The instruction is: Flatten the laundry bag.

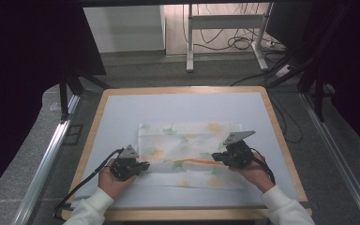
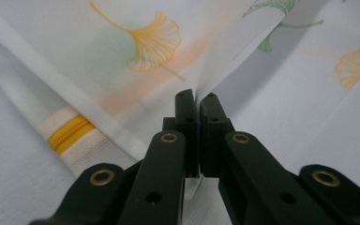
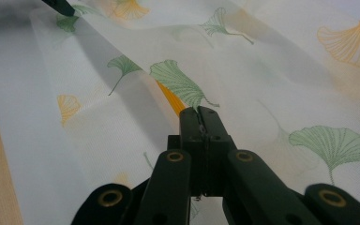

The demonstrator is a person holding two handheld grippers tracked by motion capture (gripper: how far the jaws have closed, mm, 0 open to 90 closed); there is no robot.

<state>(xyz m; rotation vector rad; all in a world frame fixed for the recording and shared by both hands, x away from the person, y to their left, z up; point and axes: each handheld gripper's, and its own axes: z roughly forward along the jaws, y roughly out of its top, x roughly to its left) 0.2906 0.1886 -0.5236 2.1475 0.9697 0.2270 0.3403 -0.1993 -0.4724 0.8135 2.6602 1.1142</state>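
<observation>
We work at a wooden-edged table (image 1: 92,129) covered by a pale blue-white mat (image 1: 183,105), and on it lies a thin white cloth (image 1: 190,136) printed with yellow and green ginkgo leaves, spread across the middle of the mat and partly folded, its near portion doubled over toward us. Our left gripper (image 1: 143,165) sits at the cloth's left near edge; in the left gripper view its jaws (image 2: 196,101) are pressed together with a fold of the fabric pinched between them, the cloth rising from the tips in a raised ridge. Beside that pinch, lower left in the same view, a short yellow stripe (image 2: 70,133) shows on the white hem. Our right gripper (image 1: 217,157) is at the cloth's right side, well apart from the left one, and in the right gripper view its jaws (image 3: 200,114) are likewise clamped tight on a fold of the fabric, right at the stem of a green leaf print (image 3: 178,82), with an orange-yellow band (image 3: 171,97) showing just behind the tips. Between the two grippers the gripped edge runs roughly level across the high view, an orange line visible along it. Both our hands wear white sleeves (image 1: 286,208), and a black cable (image 1: 86,180) trails from the left gripper off the near left corner of the table.
</observation>
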